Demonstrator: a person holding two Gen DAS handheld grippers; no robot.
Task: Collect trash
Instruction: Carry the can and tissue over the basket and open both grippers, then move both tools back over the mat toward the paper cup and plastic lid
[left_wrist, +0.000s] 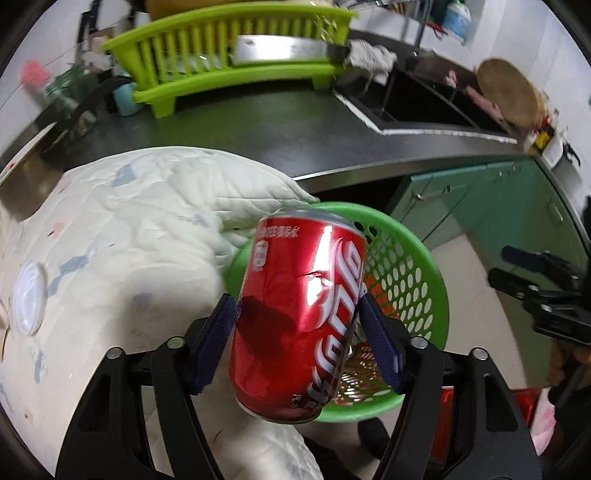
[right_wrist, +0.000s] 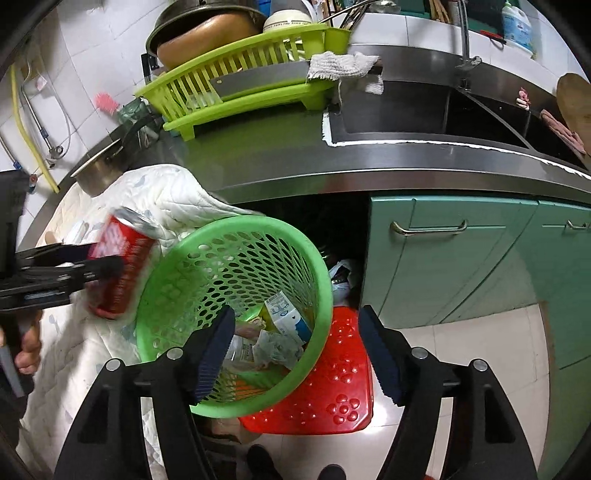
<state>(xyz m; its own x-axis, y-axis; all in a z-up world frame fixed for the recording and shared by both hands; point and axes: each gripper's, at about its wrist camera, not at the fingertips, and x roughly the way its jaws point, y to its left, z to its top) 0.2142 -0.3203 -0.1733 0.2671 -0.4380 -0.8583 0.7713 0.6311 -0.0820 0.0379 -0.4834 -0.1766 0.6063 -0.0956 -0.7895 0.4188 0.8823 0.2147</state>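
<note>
My left gripper (left_wrist: 297, 336) is shut on a dented red cola can (left_wrist: 299, 314) and holds it above the near-left rim of a green perforated basket (left_wrist: 417, 273). In the right wrist view the can (right_wrist: 122, 266) sits in the left gripper (right_wrist: 99, 264) just left of the basket (right_wrist: 236, 273), which holds cartons and wrappers (right_wrist: 284, 321). My right gripper (right_wrist: 295, 350) is open and empty, hovering over the basket's near side. It shows at the right edge of the left wrist view (left_wrist: 532, 280).
A white quilted cloth (left_wrist: 122, 236) covers the surface at left. The steel counter (right_wrist: 369, 173) carries a lime dish rack (right_wrist: 240, 81) and a sink (right_wrist: 424, 110). Green cabinet doors (right_wrist: 461, 258) stand at right. A red stool (right_wrist: 332, 376) sits under the basket.
</note>
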